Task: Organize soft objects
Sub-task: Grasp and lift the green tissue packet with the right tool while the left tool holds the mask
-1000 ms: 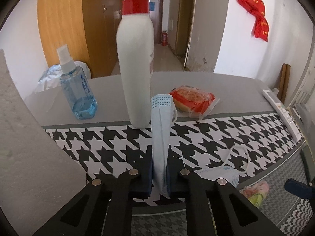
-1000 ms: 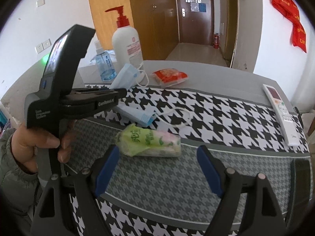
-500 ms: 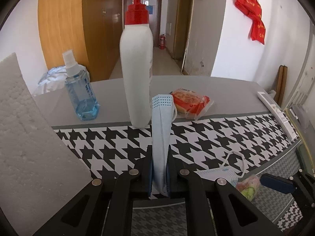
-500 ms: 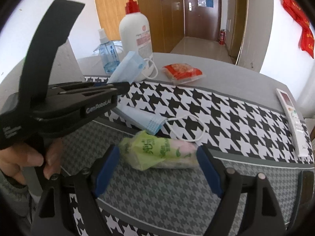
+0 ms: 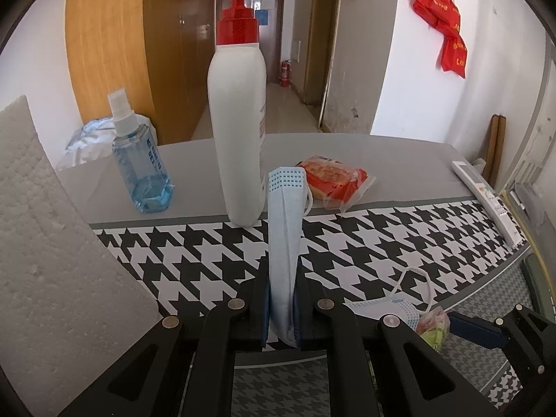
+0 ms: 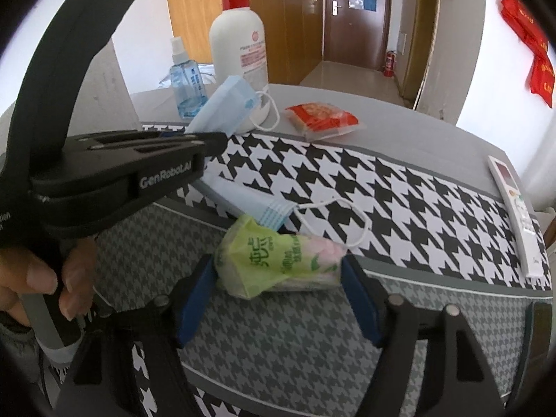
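The right tool (image 6: 278,299) is seen closing around the tissue pack (image 6: 278,260), which lies on the worktop (image 6: 434,139); the pads are not yet pressing. The pack is judged light, soft and slippery-wrapped, best taken mid-body. The left tool (image 5: 281,312) is clamped on a limp mask (image 5: 283,236). A second mask (image 6: 250,201) lies beyond.
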The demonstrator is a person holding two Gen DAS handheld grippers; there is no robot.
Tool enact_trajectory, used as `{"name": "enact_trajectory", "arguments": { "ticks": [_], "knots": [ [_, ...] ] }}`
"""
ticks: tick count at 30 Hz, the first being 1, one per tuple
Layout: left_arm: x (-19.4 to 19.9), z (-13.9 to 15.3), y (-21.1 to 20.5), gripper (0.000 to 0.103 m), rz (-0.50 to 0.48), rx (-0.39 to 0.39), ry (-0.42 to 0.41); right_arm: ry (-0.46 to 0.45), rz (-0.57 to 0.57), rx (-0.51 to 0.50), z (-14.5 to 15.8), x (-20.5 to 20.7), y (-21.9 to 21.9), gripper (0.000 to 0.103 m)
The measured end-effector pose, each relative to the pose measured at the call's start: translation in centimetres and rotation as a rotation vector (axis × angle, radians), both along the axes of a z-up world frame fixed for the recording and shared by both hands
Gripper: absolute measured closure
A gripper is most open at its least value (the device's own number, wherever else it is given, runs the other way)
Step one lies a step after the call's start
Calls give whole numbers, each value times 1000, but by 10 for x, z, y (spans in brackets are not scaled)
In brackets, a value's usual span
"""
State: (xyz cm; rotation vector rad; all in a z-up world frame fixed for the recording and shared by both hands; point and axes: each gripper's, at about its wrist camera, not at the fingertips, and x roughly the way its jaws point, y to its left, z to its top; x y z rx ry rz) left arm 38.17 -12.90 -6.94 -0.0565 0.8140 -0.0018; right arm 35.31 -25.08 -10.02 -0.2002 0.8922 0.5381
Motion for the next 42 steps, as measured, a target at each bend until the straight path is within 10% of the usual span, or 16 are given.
{"name": "enact_trajectory", "arguments": {
  "ticks": [42],
  "knots": [
    [-77, 44, -37, 93, -111, 21, -113, -139, -123, 127, 73, -102, -72, 31]
  ]
}}
